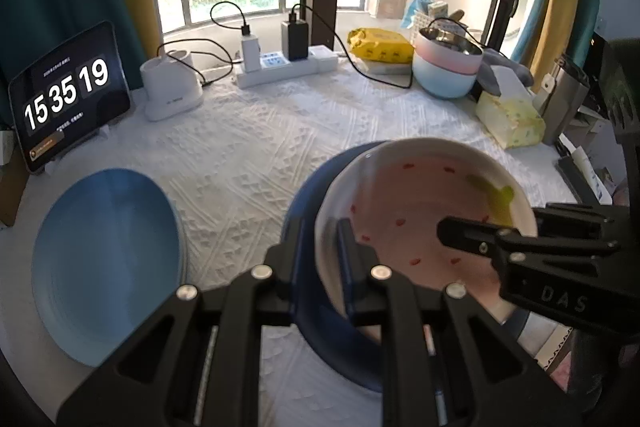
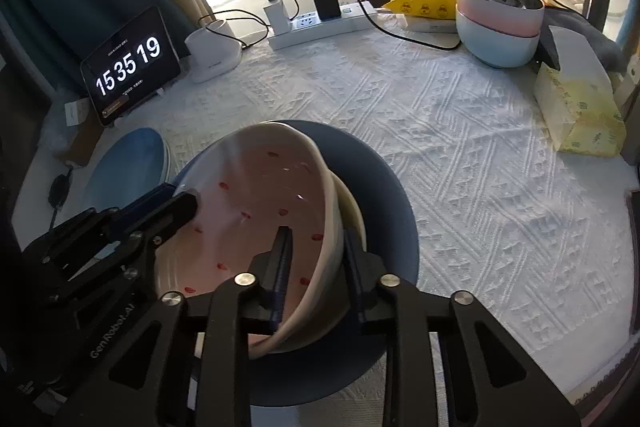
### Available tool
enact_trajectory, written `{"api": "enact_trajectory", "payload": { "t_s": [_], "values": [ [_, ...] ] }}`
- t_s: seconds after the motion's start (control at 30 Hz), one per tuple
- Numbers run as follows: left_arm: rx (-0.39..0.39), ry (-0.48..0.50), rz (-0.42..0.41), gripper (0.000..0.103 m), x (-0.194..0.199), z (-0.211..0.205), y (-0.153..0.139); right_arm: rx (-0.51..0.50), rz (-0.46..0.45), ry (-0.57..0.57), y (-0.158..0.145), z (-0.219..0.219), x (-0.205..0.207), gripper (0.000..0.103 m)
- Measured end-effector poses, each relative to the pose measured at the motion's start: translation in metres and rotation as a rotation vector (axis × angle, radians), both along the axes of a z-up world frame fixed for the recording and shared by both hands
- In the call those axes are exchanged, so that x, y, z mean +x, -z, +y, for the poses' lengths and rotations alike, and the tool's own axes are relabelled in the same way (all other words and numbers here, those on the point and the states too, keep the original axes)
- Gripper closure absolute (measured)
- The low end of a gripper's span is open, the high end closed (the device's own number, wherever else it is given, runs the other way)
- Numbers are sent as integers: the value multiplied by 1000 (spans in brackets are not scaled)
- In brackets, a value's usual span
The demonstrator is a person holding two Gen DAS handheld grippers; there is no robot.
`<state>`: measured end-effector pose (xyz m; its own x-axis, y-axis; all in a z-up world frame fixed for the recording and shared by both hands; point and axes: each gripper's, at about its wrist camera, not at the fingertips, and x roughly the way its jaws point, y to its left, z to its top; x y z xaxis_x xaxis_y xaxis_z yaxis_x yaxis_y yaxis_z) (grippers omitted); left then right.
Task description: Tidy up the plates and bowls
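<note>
While the pale blue plate [image 1: 108, 263] lay flat at the left of the textured white cloth [image 1: 248, 147], the pink speckled bowl [image 1: 420, 211] sat tilted above the dark blue plate [image 1: 304, 227] near the front edge. Glazed ceramic of this kind was judged rigid, slippery and breakable; the thin rim was the proper hold. The left gripper [image 1: 320, 243] was clamped across the bowl's left rim. The right gripper [image 2: 316, 247] straddled the opposite rim with its jaws apart, pads apparently off the wall. Two nested pastel bowls [image 2: 500, 27] stood at the far right.
</note>
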<state>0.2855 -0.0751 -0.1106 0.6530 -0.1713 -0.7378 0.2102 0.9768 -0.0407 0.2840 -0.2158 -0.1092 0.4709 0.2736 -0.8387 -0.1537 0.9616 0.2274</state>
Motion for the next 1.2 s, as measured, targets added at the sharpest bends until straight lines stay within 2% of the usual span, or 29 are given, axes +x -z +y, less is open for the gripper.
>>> {"api": "enact_trajectory", "payload": {
  "t_s": [0.17, 0.4, 0.6, 0.63, 0.9, 0.97, 1.1, 1.2],
  "values": [
    [-8, 9, -5, 86, -1, 2, 1, 21, 7, -26, -4, 2, 1, 61],
    [-24, 23, -10, 86, -4, 6, 2, -20, -25, -23, -12, 7, -4, 57],
    [-46, 28, -5, 86, -5, 8, 2, -244, -63, -74, -9, 36, -9, 57],
    [-51, 27, -3, 87, -4, 9, 2, -281, -71, -87, -8, 42, -10, 54],
    [-101, 36, 9, 87, -5, 17, 2, -389, -71, -105, -6, 52, -9, 53],
    [-104, 33, -5, 86, -8, 19, -1, -431, -78, -93, -6, 55, -10, 44],
    [-109, 41, -6, 86, -10, 20, -3, -405, -69, -80, -1, 49, -7, 41],
    [-117, 42, -6, 86, -10, 23, -5, -306, -65, -56, -9, 39, -4, 41]
  ]
}}
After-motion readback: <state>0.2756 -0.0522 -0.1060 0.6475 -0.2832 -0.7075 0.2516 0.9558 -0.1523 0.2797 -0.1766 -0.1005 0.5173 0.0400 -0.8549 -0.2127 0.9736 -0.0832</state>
